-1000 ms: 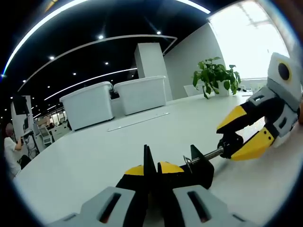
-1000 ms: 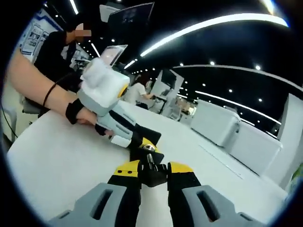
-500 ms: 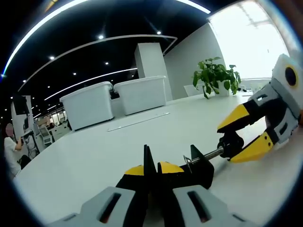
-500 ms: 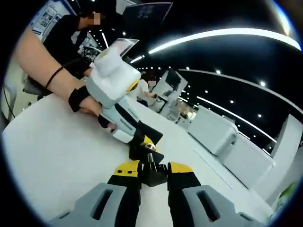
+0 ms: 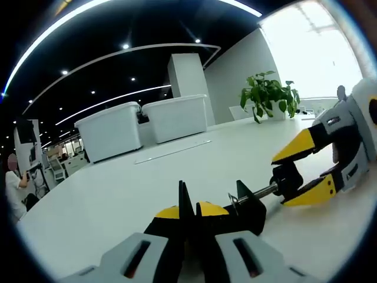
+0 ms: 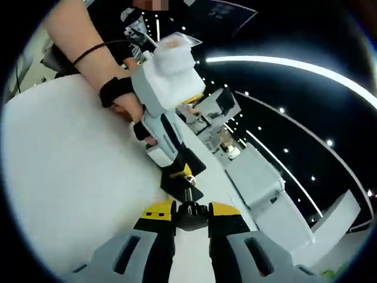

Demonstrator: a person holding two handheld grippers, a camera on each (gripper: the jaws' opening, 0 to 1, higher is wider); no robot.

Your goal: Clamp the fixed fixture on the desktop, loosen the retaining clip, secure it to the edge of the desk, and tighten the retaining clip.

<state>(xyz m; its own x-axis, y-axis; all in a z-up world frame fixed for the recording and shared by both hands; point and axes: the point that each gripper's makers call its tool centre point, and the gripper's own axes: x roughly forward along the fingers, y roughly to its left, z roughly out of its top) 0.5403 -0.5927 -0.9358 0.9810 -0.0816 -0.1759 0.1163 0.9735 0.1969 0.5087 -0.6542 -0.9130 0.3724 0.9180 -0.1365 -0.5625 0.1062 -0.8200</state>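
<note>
A black clamp fixture (image 5: 250,210) lies on the white desk (image 5: 118,194). In the left gripper view my left gripper (image 5: 188,209) is shut on the fixture's thin black plate. A steel screw (image 5: 263,191) runs from the fixture to a black knob (image 5: 287,177), where my right gripper (image 5: 280,180) comes in from the right with its yellow fingertips (image 5: 301,143) around the knob. In the right gripper view my right gripper (image 6: 191,207) is shut on that knob (image 6: 191,212). Beyond it the left gripper (image 6: 181,175) holds the fixture, with a hand (image 6: 121,97) on its white body.
Two white lidded bins (image 5: 112,131) stand at the back of the desk. A potted plant (image 5: 268,94) is at the far right. A flat strip (image 5: 171,151) lies mid-desk. The desk's rounded edge (image 6: 23,177) curves along the left in the right gripper view.
The right gripper has rolled on the knob, so its view has turned and the left gripper now stands steeper in it. The left gripper and fixture hold still.
</note>
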